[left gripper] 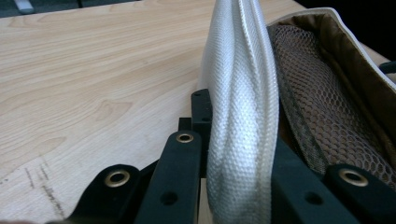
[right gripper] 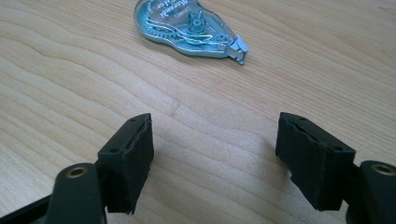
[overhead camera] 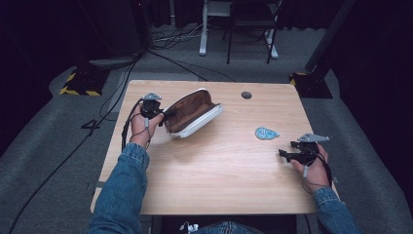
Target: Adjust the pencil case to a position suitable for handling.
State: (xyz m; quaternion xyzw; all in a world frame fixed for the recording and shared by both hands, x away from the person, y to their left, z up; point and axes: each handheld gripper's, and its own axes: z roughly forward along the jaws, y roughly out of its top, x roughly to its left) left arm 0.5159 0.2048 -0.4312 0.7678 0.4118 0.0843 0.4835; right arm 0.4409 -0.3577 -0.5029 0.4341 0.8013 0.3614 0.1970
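On the table (overhead camera: 209,165), the pouch (overhead camera: 192,113) lies far left of the tape dispenser (overhead camera: 266,133)

Blue denim sleeves (overhead camera: 124,183) cover both forearms. Each black hand-held gripper, left (overhead camera: 168,116) and right (overhead camera: 281,154), carries a grey three-cornered plate, brass-ringed screw holes and a trailing black cable.

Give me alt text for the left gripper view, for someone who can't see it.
The left gripper is shut on the white woven edge of an open pouch, one black jaw on each side of the fabric. To the right, the pouch's brown mesh lining shows; pale wooden table lies to the left.
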